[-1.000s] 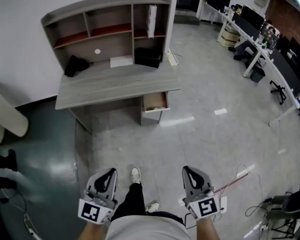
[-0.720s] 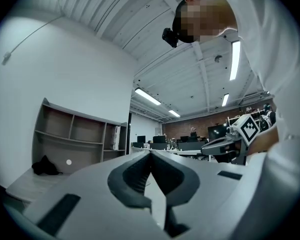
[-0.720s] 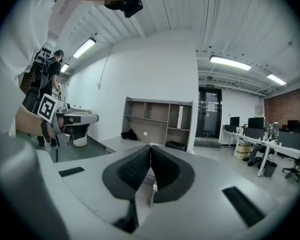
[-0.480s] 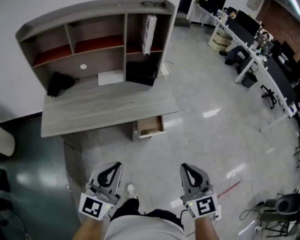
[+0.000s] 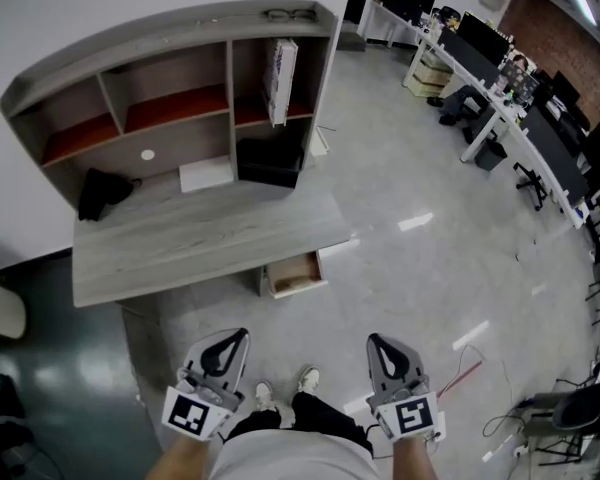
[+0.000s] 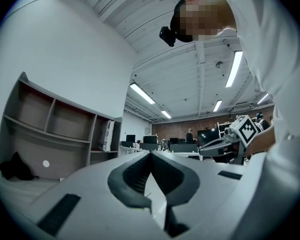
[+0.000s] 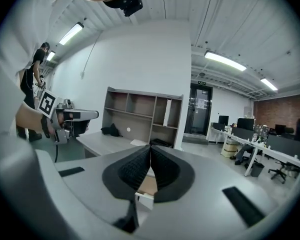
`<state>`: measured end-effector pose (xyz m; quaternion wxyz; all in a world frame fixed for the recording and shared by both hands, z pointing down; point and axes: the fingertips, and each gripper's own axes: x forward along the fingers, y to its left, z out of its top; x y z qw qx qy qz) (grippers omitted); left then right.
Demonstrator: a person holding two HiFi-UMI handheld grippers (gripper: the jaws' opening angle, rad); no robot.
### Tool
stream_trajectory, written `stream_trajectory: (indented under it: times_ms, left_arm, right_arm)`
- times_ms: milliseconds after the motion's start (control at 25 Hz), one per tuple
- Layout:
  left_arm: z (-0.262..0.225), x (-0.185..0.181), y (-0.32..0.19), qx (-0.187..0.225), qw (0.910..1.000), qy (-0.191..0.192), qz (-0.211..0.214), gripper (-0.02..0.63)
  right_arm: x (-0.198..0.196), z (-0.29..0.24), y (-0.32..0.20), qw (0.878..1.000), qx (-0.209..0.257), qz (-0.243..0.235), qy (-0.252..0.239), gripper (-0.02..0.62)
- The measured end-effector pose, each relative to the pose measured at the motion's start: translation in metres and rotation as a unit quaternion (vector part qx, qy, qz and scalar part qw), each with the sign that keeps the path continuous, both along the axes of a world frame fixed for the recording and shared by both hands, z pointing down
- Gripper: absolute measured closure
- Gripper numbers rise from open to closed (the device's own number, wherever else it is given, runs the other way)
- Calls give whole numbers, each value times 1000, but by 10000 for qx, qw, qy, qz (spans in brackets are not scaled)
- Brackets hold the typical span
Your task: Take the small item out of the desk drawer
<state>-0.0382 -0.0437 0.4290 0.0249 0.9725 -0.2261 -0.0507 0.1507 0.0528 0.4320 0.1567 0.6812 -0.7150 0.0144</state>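
Observation:
A grey wooden desk (image 5: 200,238) with a shelf hutch stands ahead of me. Its drawer (image 5: 294,274) hangs open under the right end, light brown inside; I cannot make out any small item in it. My left gripper (image 5: 230,340) and right gripper (image 5: 380,343) are held low near my waist, well short of the desk. Both are shut with nothing between the jaws. In the right gripper view the drawer (image 7: 146,186) shows just behind the closed jaws. The left gripper view shows the hutch (image 6: 50,134) at left.
On the desk lie a black cloth (image 5: 98,192), a white sheet (image 5: 206,174) and a black box (image 5: 270,161); a white book (image 5: 279,66) stands on a shelf. Office desks with monitors (image 5: 500,78) line the far right. Cables and a red stick (image 5: 460,376) lie on the floor at right.
I have walked closer to the desk: it and the open drawer have grown and slid down in the head view. Both grippers stay shut in the same low position.

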Motion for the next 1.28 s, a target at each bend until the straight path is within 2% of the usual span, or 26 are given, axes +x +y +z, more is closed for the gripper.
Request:
stream_trajectory:
  times_ms: [200,400,840,920,960,1040,1280]
  left_arm:
    - [-10,11,-22,116,9995,67,-288,591]
    - [-10,22,-37,154,9986,-101,-500,591]
    - [23,36,-49,-230,9936,-460,-1003,591]
    - [28,37,-47,-306,9923,-502,-1092,591]
    - [29,37,-47,-333,9916,-513,-1140,591]
    - [32,36,-47,-365,9903,-556,-1220,591]
    - [48,31,-40,-543,9847,-731,-1485,591]
  right_arm:
    - [16,6,-27,9995,-62,-250,174,572]
    - [30,20,-56,9978,-212,-544,314,572]
    - [62,112,-107,9851,-1043,-1209,640,568]
    - [63,136,-116,9791,-1256,-1391,794,544]
    - [63,148,-121,9756,-1354,-1487,878,509]
    - [62,172,-131,9671,-1505,-1729,1105,495]
    - [52,262,-162,9258,-2138,-2517,1842,456]
